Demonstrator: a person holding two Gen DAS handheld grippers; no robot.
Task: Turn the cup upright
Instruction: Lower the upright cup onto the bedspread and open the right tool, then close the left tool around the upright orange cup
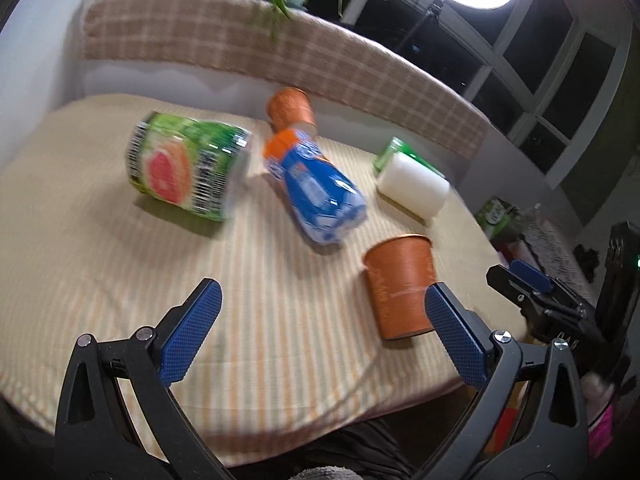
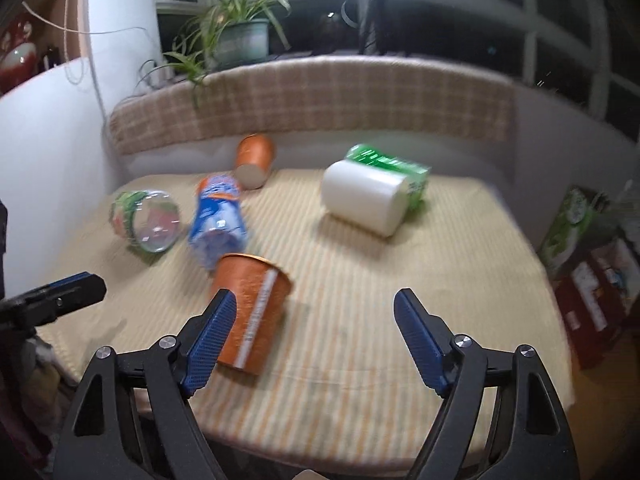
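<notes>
An orange paper cup [image 1: 400, 284] [image 2: 252, 312] stands near the table's front edge, rim up. In the left wrist view it is just beyond my right fingertip; in the right wrist view it is against my left finger [image 2: 212, 336]. A second orange cup [image 1: 290, 108] [image 2: 254, 160] lies on its side at the back. My left gripper [image 1: 324, 304] is open and empty above the striped cloth. My right gripper [image 2: 316, 312] is open and empty; it also shows at the right in the left wrist view [image 1: 528, 280].
On the striped tablecloth [image 1: 100, 240] lie a green can [image 1: 180, 164] [image 2: 146, 220], a blue bottle [image 1: 316, 188] [image 2: 218, 216], a white roll [image 1: 414, 188] [image 2: 364, 198] and a green box [image 2: 396, 168]. A checked bench back [image 2: 320, 96] and a plant [image 2: 236, 36] stand behind.
</notes>
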